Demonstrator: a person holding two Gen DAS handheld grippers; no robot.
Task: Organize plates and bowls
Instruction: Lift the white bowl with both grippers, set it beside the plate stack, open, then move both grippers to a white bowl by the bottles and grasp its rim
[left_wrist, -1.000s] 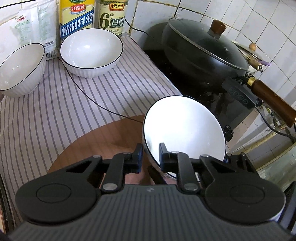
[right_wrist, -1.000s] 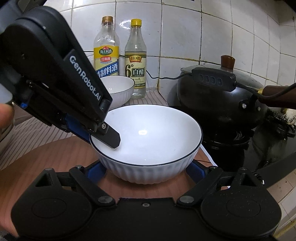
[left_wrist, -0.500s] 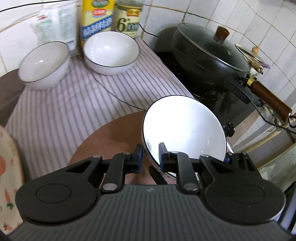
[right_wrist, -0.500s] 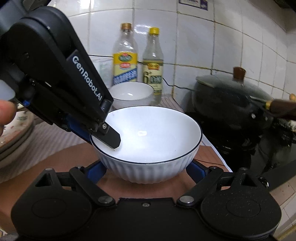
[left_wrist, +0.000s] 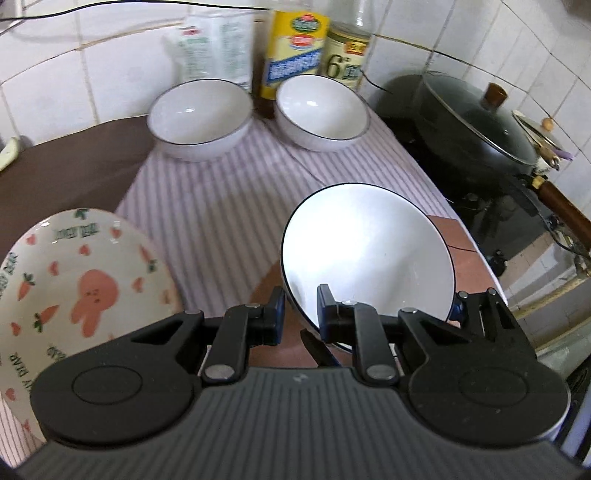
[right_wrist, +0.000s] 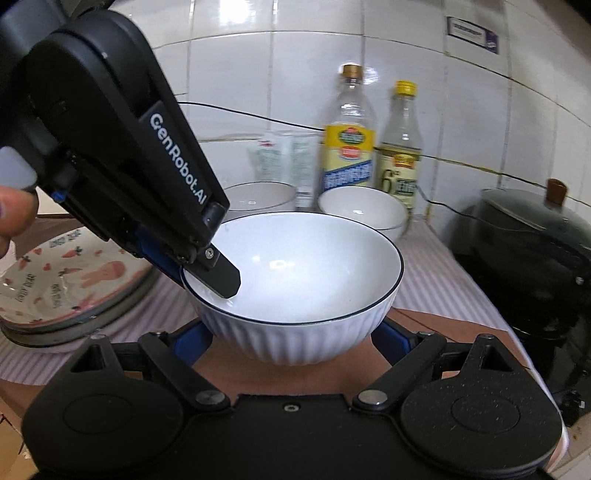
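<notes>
A white ribbed bowl with a dark rim (left_wrist: 369, 254) (right_wrist: 295, 280) is held above the counter. My left gripper (left_wrist: 301, 310) is shut on its near-left rim, one finger inside (right_wrist: 218, 275), one outside. My right gripper (right_wrist: 291, 343) has its fingers on either side of the bowl's base, pressed against it. Two more white bowls (left_wrist: 201, 116) (left_wrist: 321, 107) stand at the back on the striped cloth. A stack of rabbit-and-carrot plates (left_wrist: 77, 273) (right_wrist: 70, 280) lies at the left.
Two bottles (right_wrist: 349, 147) (right_wrist: 400, 147) and a white packet (left_wrist: 214, 48) stand against the tiled wall. A lidded black wok (left_wrist: 476, 118) sits on a stove at the right. A brown mat (right_wrist: 436, 332) lies under the held bowl.
Both grippers have carried the bowl leftward, away from the wok. The patterned plates have come into view at the left and the two back bowls now lie more directly ahead.
</notes>
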